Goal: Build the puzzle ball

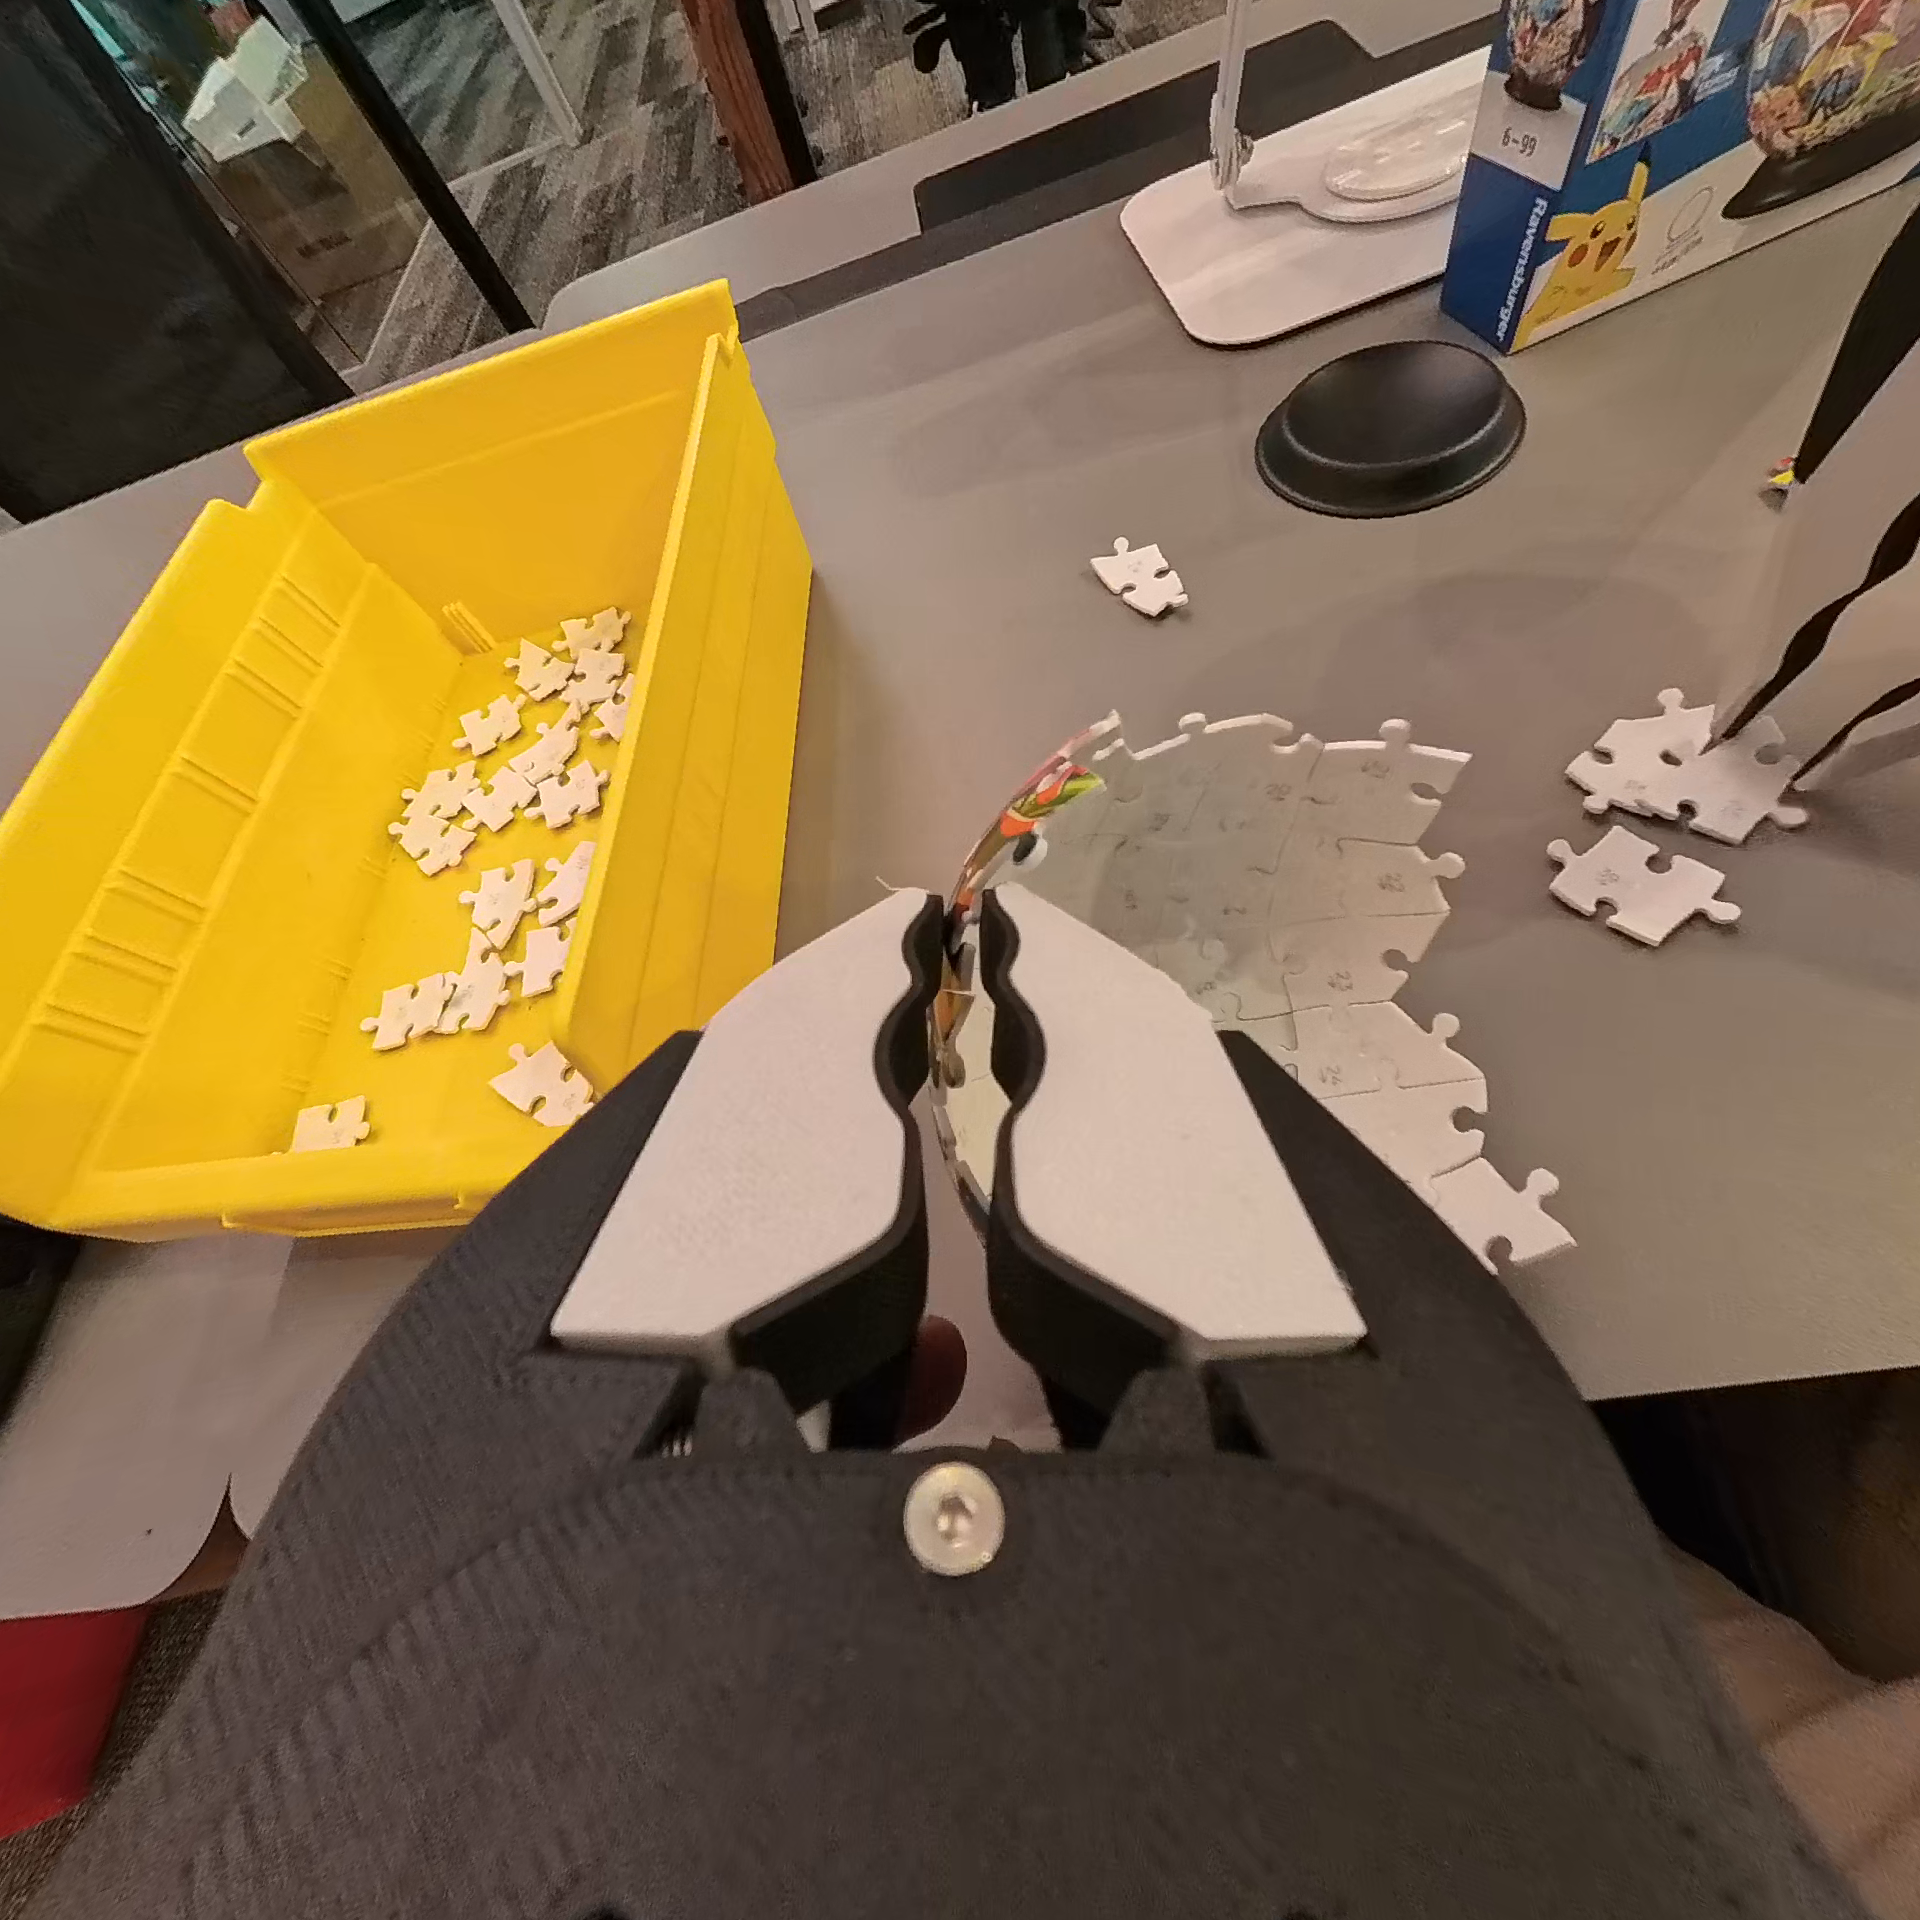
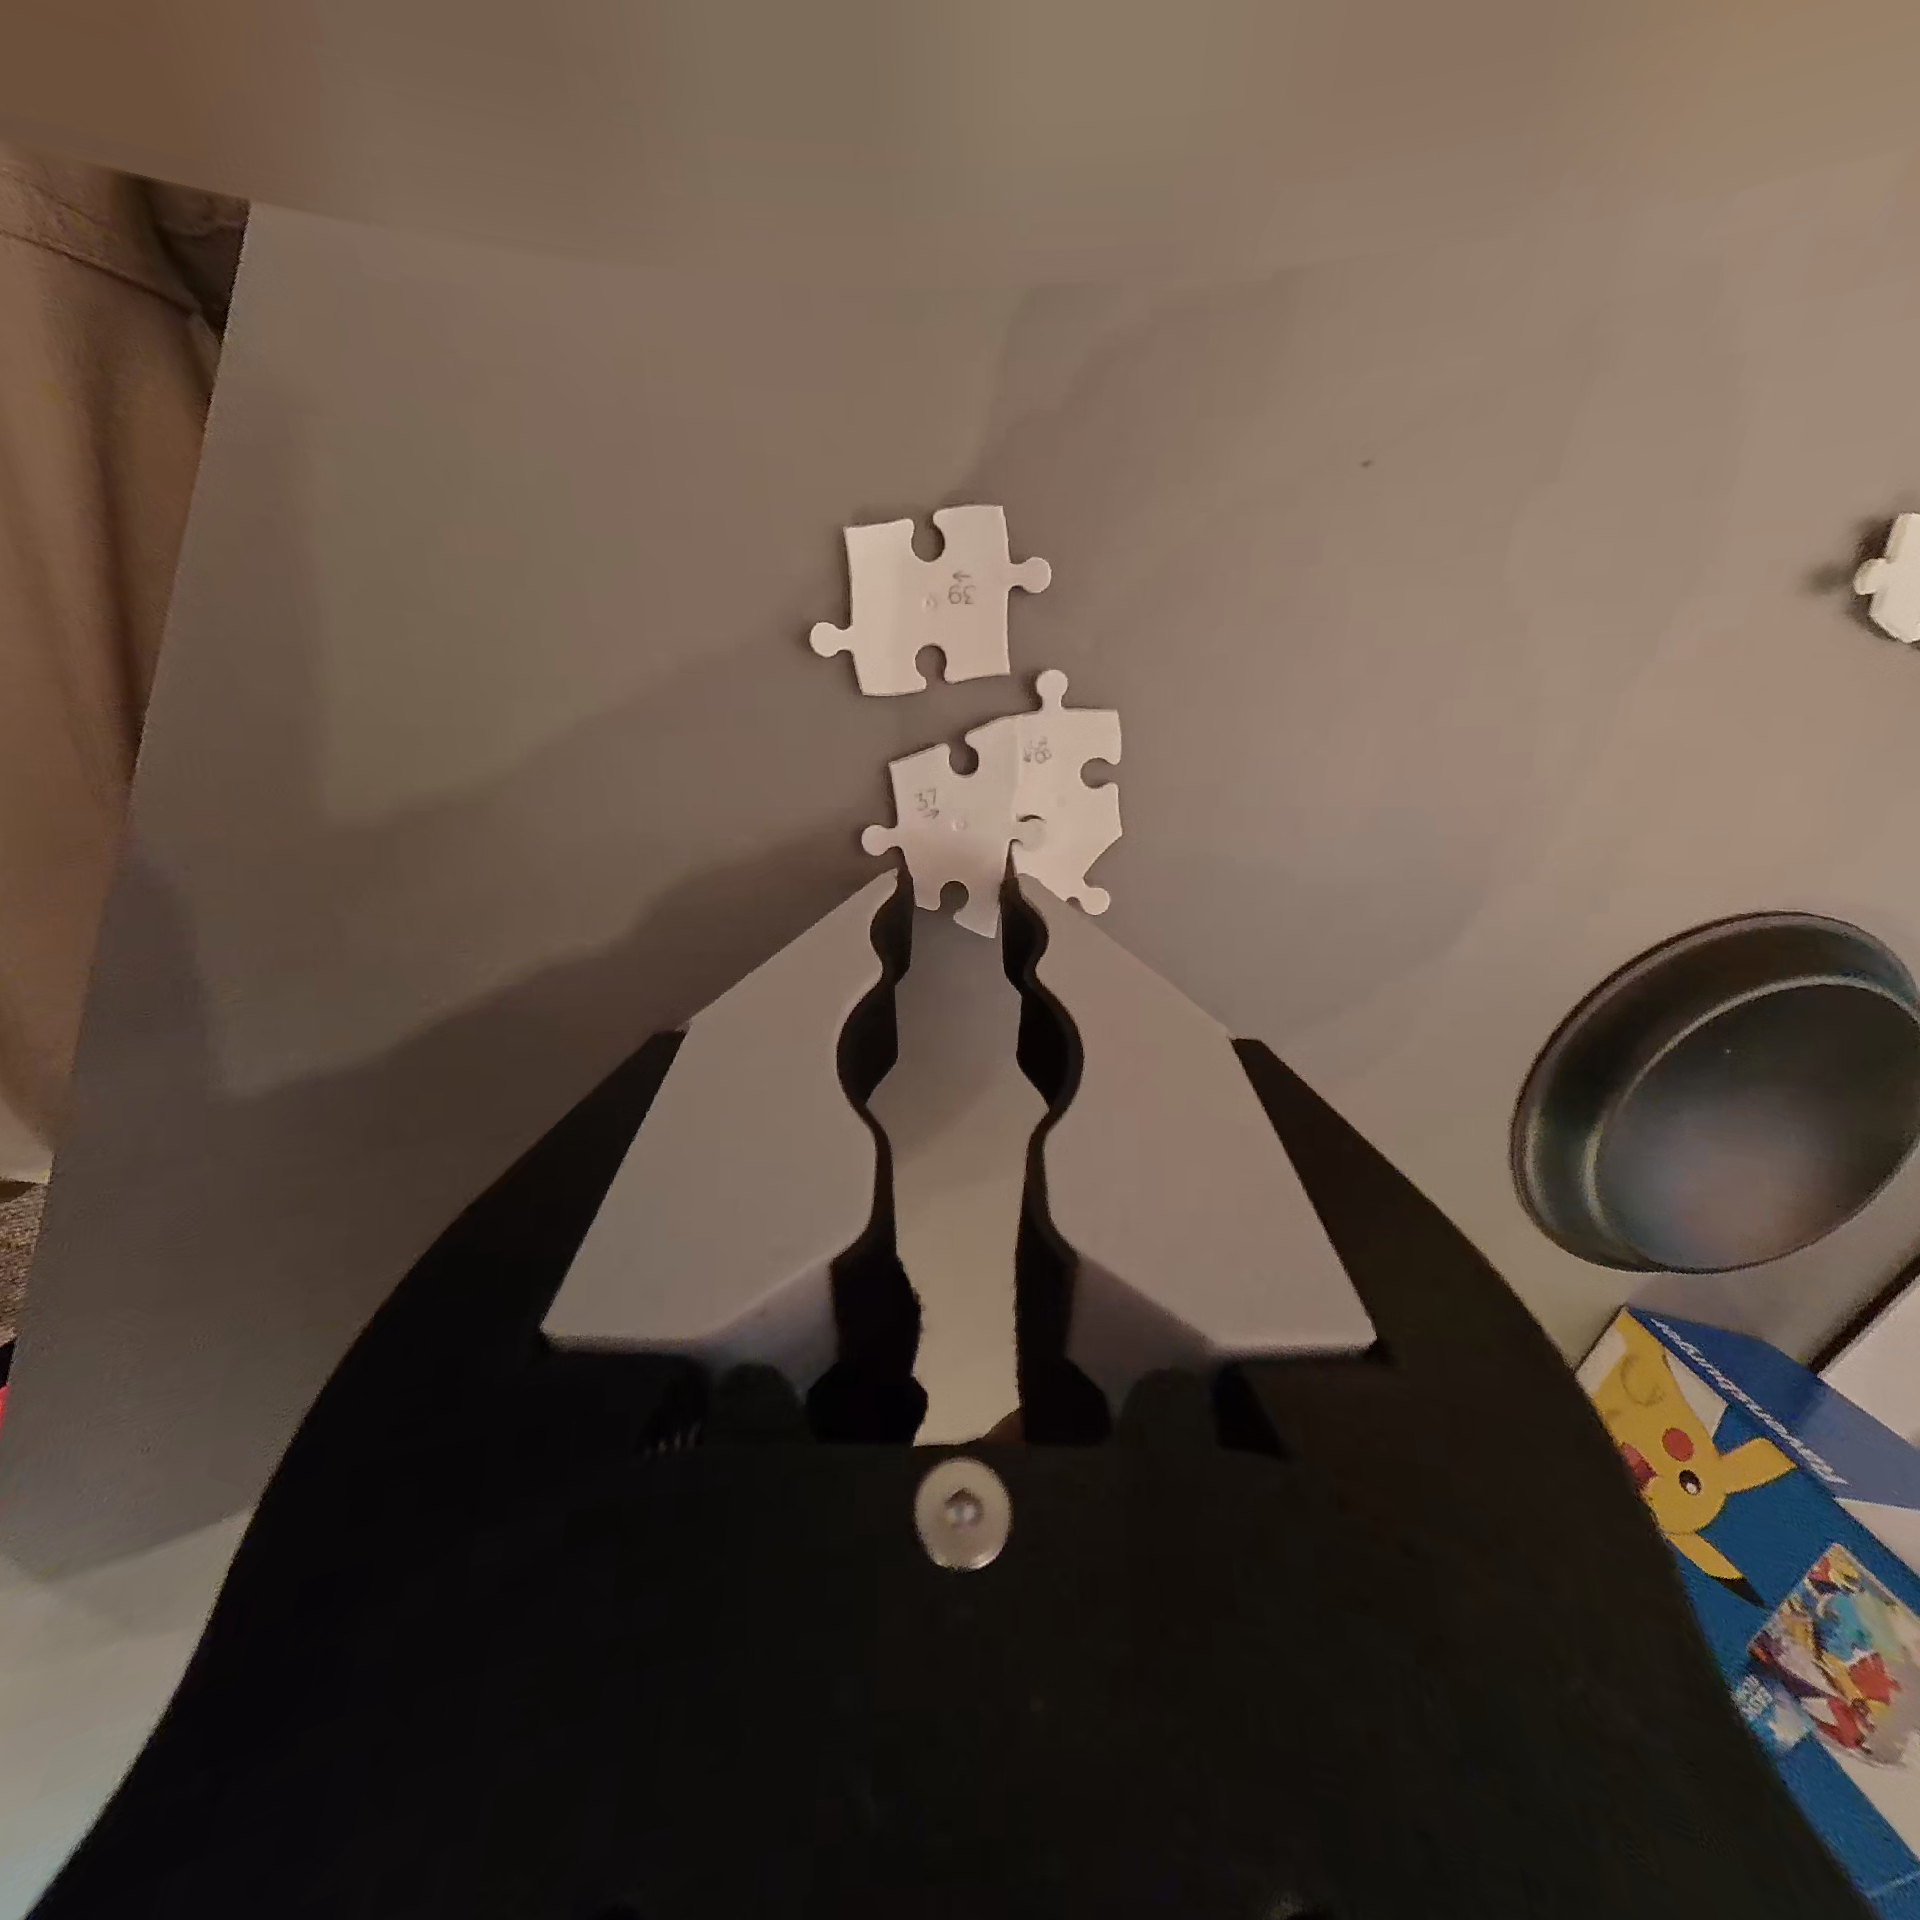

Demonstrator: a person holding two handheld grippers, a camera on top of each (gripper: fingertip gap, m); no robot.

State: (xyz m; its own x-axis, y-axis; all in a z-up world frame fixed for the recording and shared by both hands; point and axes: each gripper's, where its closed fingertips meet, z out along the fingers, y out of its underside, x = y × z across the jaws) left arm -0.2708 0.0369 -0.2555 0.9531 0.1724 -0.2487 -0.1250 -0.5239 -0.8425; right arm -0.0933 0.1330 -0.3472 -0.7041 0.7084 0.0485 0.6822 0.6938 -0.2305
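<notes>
Left hand-held gripper point(image 1: 961, 925) clamping curved puzzle shell point(image 1: 1299, 935) edge, grey table point(image 1: 1039, 499)

Both the left gripper point(image 1: 962, 914) and the right gripper point(image 2: 954, 891) share a ribbed black body, pale grey finger panels, wavy black inner edges and one silver screw.

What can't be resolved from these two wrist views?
- Left wrist view: the left gripper covers the near edge of the curved white assembled puzzle section it clamps.
- Left wrist view: the yellow plastic bin's near wall hides part of its floor.
- Right wrist view: whether the right gripper touches the overlapping white loose puzzle pieces.
</notes>
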